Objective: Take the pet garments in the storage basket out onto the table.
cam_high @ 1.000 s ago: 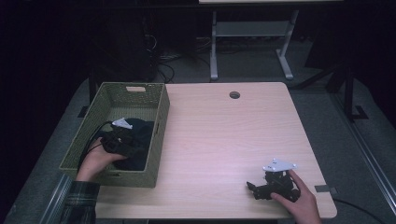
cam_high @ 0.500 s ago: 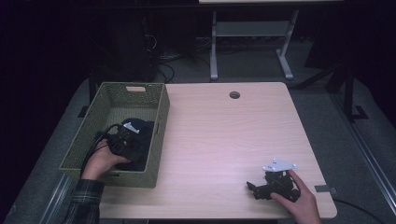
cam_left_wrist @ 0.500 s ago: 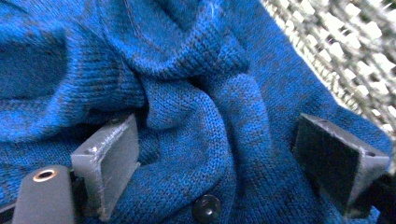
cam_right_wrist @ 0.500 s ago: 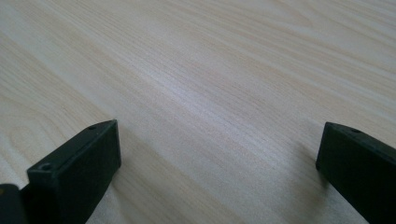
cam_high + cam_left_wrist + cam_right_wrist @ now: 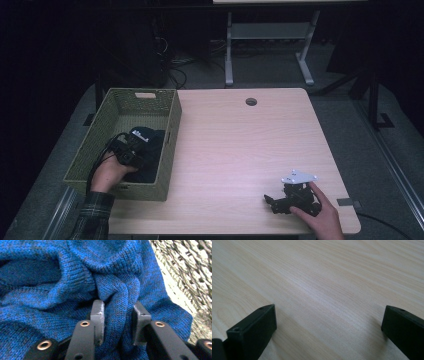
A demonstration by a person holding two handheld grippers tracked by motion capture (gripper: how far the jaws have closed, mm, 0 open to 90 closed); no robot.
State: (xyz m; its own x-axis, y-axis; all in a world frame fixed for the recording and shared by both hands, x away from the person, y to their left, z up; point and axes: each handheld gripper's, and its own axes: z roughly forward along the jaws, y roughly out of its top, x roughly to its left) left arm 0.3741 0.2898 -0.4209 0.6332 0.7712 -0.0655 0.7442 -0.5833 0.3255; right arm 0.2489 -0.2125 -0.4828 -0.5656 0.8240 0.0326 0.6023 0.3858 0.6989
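Mostly hidden blue knit (image 5: 75, 277) (in basket (image 5: 170, 150)), left hand-held gripper (image 5: 117, 315) pinching

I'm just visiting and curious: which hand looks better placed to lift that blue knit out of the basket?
Probably the left. The left gripper has just closed on a fold of the blue knit inside the basket. The right gripper rests open on the table, far from it.

The left gripper (image 5: 131, 151) hides much of the dark garment (image 5: 150, 160) in the basket (image 5: 169, 150), and the basket's near wall covers its lower edge. The person's forearms are cut off at the bottom edge. The white mark on the garment is too small to read
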